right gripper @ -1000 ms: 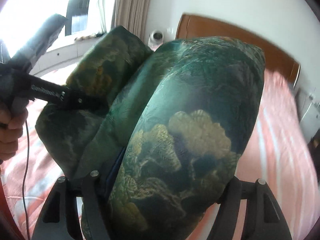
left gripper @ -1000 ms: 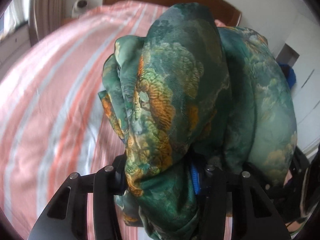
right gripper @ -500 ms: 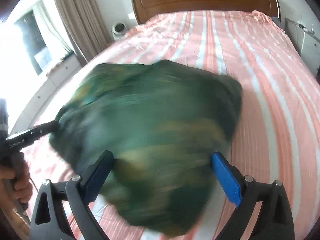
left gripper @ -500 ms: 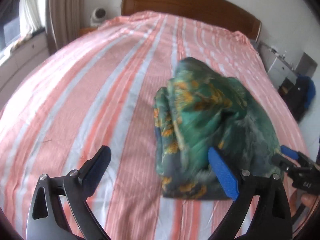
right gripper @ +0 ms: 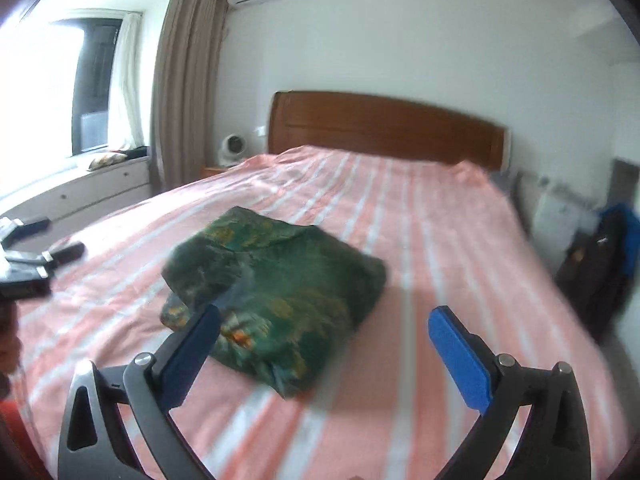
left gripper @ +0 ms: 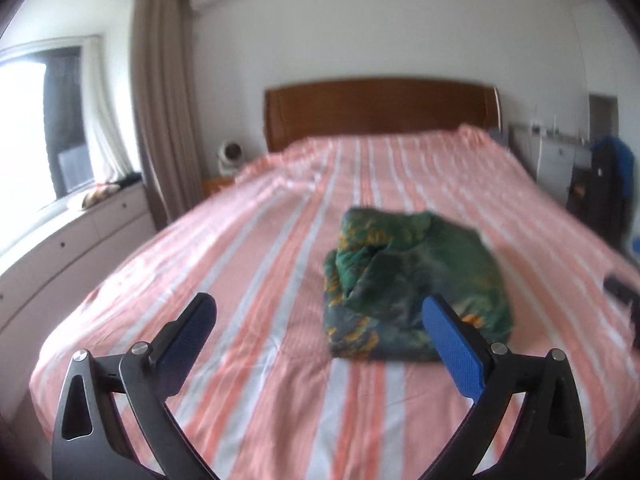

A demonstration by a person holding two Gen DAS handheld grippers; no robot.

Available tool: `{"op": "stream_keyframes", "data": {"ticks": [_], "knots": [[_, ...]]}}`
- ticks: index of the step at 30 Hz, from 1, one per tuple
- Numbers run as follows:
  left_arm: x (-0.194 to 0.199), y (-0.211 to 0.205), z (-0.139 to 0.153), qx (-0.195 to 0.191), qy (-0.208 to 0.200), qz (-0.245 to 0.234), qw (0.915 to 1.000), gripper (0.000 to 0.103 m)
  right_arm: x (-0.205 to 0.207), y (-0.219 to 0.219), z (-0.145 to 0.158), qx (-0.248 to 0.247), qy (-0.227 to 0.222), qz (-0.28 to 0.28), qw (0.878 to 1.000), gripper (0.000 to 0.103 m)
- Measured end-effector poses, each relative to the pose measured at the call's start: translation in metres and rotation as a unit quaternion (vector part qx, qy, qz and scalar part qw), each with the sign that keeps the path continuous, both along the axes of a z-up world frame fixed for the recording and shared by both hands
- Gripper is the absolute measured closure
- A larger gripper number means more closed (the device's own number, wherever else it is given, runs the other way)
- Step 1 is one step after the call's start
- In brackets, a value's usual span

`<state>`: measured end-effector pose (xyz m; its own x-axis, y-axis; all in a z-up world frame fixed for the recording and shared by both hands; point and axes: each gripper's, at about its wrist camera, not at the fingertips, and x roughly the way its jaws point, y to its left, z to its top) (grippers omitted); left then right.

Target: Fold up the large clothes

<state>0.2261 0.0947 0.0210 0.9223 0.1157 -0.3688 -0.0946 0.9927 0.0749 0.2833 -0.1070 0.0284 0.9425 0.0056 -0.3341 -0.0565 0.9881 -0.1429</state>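
Note:
A folded green garment with orange and gold flower print lies in a thick bundle on the pink-striped bed. My left gripper hangs above and short of it, its jaws still opening, with nothing between the blue pads. In the right wrist view the garment lies left of centre on the bed. My right gripper is also pulled back from it, jaws opening and holding nothing. The left gripper's black body shows at that view's left edge.
A wooden headboard closes the far end of the bed. A white window cabinet and a brown curtain run along the left. A small white fan sits on a nightstand. A black bag stands on the right.
Both grippers let go of the green garment, which dropped onto the bed as a folded bundle. Both then pulled back and up, and their jaws spread wide.

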Motion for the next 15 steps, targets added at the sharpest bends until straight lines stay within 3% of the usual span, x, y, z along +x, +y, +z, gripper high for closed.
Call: {"op": "stream_keyframes", "data": {"ticks": [2,5,11,15], "knots": [[-0.021,-0.004,0.003,-0.010,-0.026,0.001,0.9996,0.000,-0.021,-0.012,-0.006,-0.007,0.002,-0.007,1.000,0.001],[-0.042,-0.010,0.001,-0.017,-0.029,0.017,0.9993,0.000,-0.050,-0.016,-0.024,-0.004,0.010,-0.009,1.000,0.001],[-0.064,-0.023,-0.011,0.013,-0.027,0.021,0.9993,0.000,-0.090,-0.019,-0.034,0.053,0.025,-0.023,0.998,0.001],[-0.064,-0.027,-0.024,0.020,0.019,0.011,0.9996,0.000,-0.102,-0.014,-0.039,0.053,0.032,-0.035,0.997,0.001]]}}
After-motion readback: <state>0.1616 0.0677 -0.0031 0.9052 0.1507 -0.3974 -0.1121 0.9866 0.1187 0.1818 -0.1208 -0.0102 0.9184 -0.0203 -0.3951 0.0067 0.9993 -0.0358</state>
